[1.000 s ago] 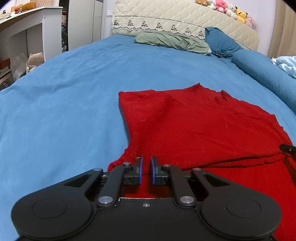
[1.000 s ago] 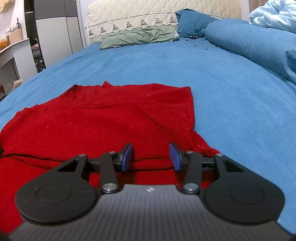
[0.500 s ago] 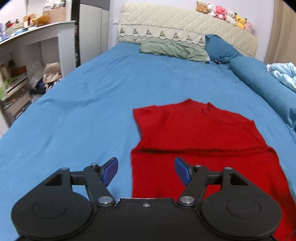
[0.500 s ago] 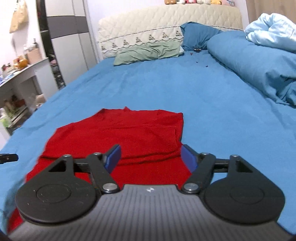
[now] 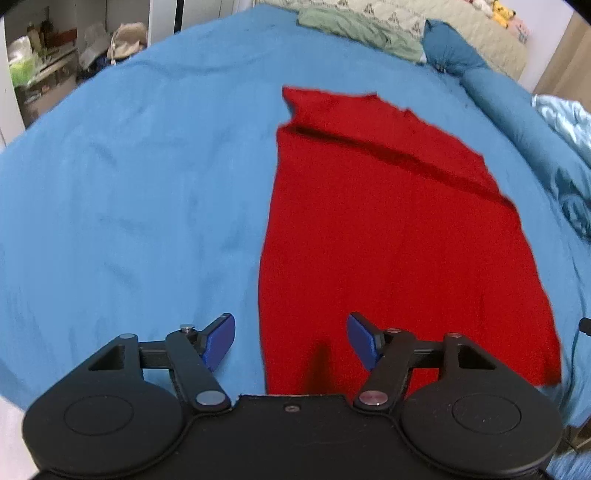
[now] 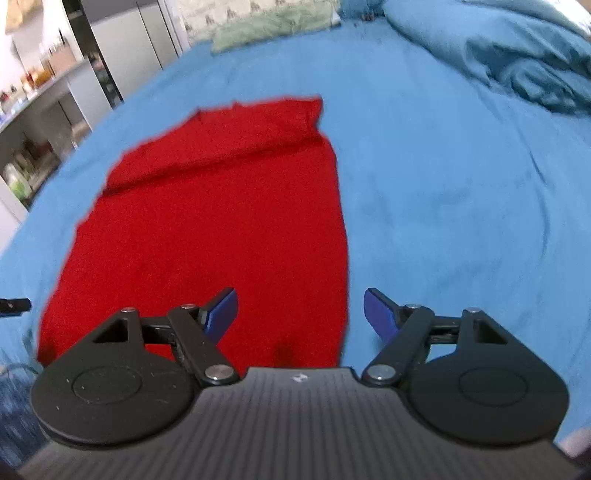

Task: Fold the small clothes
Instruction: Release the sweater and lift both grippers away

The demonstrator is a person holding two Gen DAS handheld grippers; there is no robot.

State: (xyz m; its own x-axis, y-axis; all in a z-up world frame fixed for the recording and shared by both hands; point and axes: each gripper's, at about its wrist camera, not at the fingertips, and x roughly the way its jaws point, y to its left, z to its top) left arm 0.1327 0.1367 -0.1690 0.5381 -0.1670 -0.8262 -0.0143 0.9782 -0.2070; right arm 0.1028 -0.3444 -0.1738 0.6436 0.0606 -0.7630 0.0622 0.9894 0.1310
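This is a bedroom in a home. A wide bed covered by a blue sheet (image 5: 147, 184) fills both views, with a quilted cream headboard (image 5: 461, 40), a green pillow (image 5: 354, 26), a blue bolster (image 5: 517, 110) and a rumpled pale blue duvet (image 6: 517, 48) at its far end, and soft toys (image 5: 502, 11) sit on top of the headboard. Beside the bed stand a grey and white wardrobe (image 6: 129, 59) and white shelves crowded with bottles and household clutter (image 6: 33, 122).
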